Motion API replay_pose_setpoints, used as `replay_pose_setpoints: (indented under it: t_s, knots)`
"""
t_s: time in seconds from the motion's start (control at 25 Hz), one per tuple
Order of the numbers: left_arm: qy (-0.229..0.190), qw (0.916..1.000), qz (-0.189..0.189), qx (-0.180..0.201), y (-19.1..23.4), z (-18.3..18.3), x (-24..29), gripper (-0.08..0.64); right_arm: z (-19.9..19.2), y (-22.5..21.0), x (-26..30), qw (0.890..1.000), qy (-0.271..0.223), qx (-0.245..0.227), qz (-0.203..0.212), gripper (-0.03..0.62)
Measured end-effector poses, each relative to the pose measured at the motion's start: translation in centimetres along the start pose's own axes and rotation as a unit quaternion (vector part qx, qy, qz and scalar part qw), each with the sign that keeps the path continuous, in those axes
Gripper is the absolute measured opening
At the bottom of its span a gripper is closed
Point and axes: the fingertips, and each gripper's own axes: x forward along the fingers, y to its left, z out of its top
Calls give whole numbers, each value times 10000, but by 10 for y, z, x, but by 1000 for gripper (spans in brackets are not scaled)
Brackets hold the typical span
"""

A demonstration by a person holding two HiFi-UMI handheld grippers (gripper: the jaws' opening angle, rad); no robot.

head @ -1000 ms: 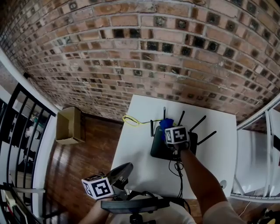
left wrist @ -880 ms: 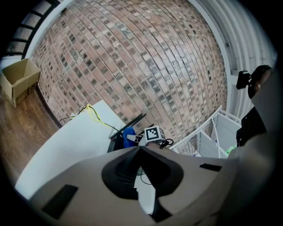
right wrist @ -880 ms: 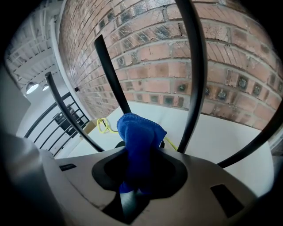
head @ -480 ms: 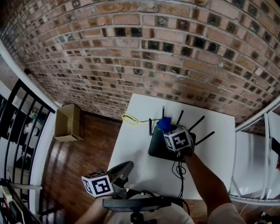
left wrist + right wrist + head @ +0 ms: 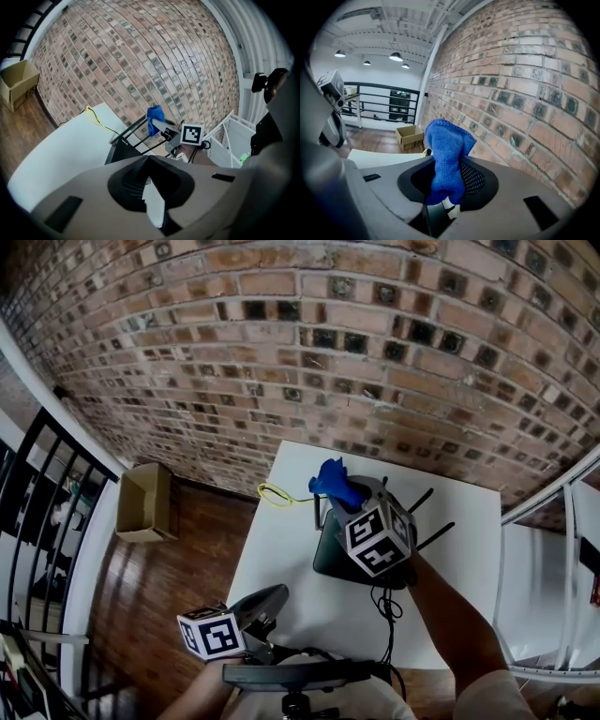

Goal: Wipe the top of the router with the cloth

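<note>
Against brick wall (image 5: 309, 352), white table (image 5: 281, 554) with black router (image 5: 330, 556)

The cloth (image 5: 446, 159) is showing a soft, fuzzy blue pile against a dimpled black pad of the right gripper (image 5: 449, 187), whose shell is looking like smooth matt grey plastic. The router (image 5: 333, 559) is appearing as matt black plastic on a smooth white table (image 5: 277, 559). The far wall (image 5: 281, 352) is showing rough brick. At the left, the wooden floor (image 5: 159, 587) is gleaming beside a matt cardboard box (image 5: 145, 507).
</note>
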Motion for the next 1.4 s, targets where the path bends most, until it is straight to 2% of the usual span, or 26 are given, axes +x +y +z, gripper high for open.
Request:
replay_pose_setpoints:
  t_s: [0.2,0.4,0.8,1.0,1.4]
  knots:
    - [-64,10000,3,-24,-1,1,1,2,9,-4,14,9997,-12,-183,160,141]
    - [-131,9999,50,-43,4,2,-3,2,-13,5,29,9989,256,-171,349,141]
    - [-110,9999,74,-65,8,2,-3,2,-46,26,36,9967,492,-95,644,141]
    - [-106,9999,39,-44,7,2,-2,2,-73,38,45,9935,808,-9,808,141]
    - [-159,9998,89,-46,15,2,-18,2,-107,63,61,9872,1301,145,911,141]
